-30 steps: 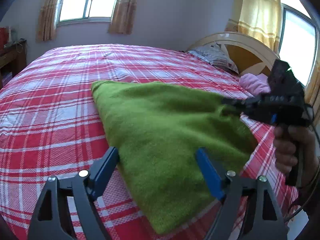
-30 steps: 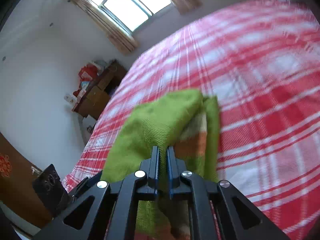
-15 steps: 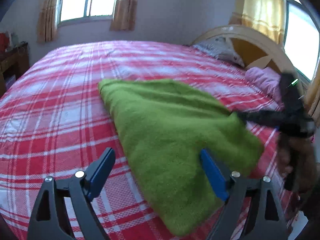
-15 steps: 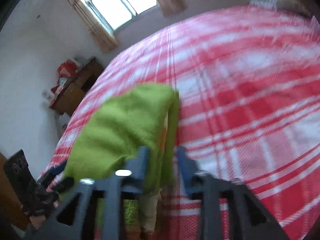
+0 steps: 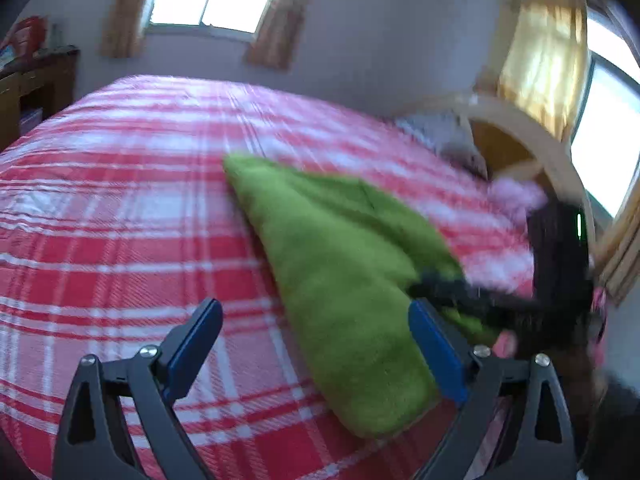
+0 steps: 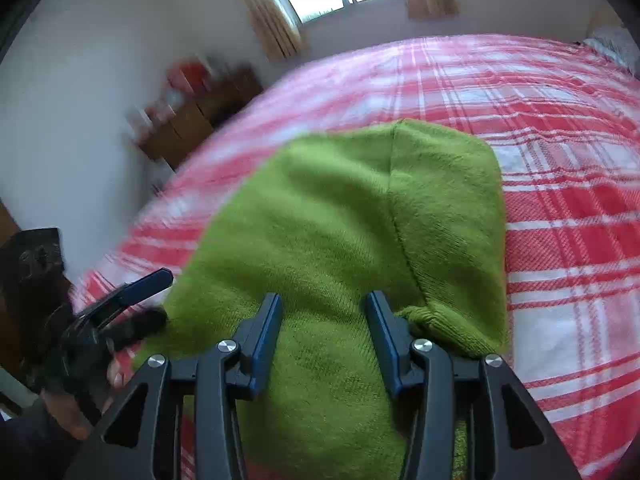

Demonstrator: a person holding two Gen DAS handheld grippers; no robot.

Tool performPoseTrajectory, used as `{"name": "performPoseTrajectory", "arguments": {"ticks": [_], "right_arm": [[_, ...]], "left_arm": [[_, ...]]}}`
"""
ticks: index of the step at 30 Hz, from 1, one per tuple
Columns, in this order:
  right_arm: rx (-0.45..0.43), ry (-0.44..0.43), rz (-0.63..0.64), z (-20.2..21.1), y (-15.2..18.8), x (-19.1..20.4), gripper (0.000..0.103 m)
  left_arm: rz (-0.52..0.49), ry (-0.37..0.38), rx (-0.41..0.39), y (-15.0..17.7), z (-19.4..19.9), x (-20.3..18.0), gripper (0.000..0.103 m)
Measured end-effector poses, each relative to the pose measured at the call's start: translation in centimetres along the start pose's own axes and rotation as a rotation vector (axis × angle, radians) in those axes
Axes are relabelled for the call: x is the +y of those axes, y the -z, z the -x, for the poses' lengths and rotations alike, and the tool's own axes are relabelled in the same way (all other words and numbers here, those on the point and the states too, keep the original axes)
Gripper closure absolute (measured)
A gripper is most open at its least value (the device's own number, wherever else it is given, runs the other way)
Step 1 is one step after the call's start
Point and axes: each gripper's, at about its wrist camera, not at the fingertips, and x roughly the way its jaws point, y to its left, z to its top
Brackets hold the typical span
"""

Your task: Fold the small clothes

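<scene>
Green garment (image 6: 340, 220) lies under gaping right tool (image 6: 324, 332); left tool (image 5: 316, 356) gapes beside it.

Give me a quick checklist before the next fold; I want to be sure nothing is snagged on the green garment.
1. Right gripper let go: ok, jaws apart with the green garment lying under them.
2. Left gripper free: ok, jaws wide open, nothing between them.
3. Garment on the bed: ok, it lies on the plaid cover, folded over itself.
4. Fold neat: not ok, a ribbed cuff bunches out beside the right finger.
5. Near edge squared: cannot tell, it is hidden under the right gripper.
6. Grippers apart: ok, left one sits off the garment's other side.
</scene>
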Motion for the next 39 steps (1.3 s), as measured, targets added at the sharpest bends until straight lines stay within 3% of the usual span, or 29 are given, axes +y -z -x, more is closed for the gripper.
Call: {"name": "performPoseTrajectory", "arguments": {"ticks": [6, 8, 9, 12, 15, 23, 39], "right_arm": [[-0.002, 0.016, 0.052, 1.2, 0.1, 1.0, 0.057], [-0.067, -0.02, 0.008, 3.0, -0.2, 0.1, 0.057], [-0.15, -0.032, -0.017, 4.8, -0.3, -0.6, 0.057], [-0.279, 0.033, -0.064, 7.6, -1.1, -3.1, 0.041], [-0.243, 0.058, -0.146, 6.9, -2.4, -6.0, 0.04], [-0.039, -0.02, -0.323, -0.2, -4.4, -11.9, 0.04], [0.005, -0.117, -0.302, -3.2, -5.7, -12.6, 0.04]], "left_arm": [[-0.028, -0.024, 0.049, -1.7, -2.5, -1.2, 0.006], [-0.067, -0.079, 0.088, -1.4, -3.9, -1.5, 0.006], [-0.08, -0.087, 0.107, -1.1, -4.5, -1.6, 0.006], [-0.087, -0.088, 0.153, 0.0, -5.7, -1.0, 0.005], [-0.036, -0.055, 0.192, 0.1, -6.1, -0.1, 0.0], [-0.033, -0.051, 0.195, 0.5, -6.0, -0.1, 0.0], [-0.02, -0.029, 0.197, 0.3, -6.3, 0.1, 0.0]]}}
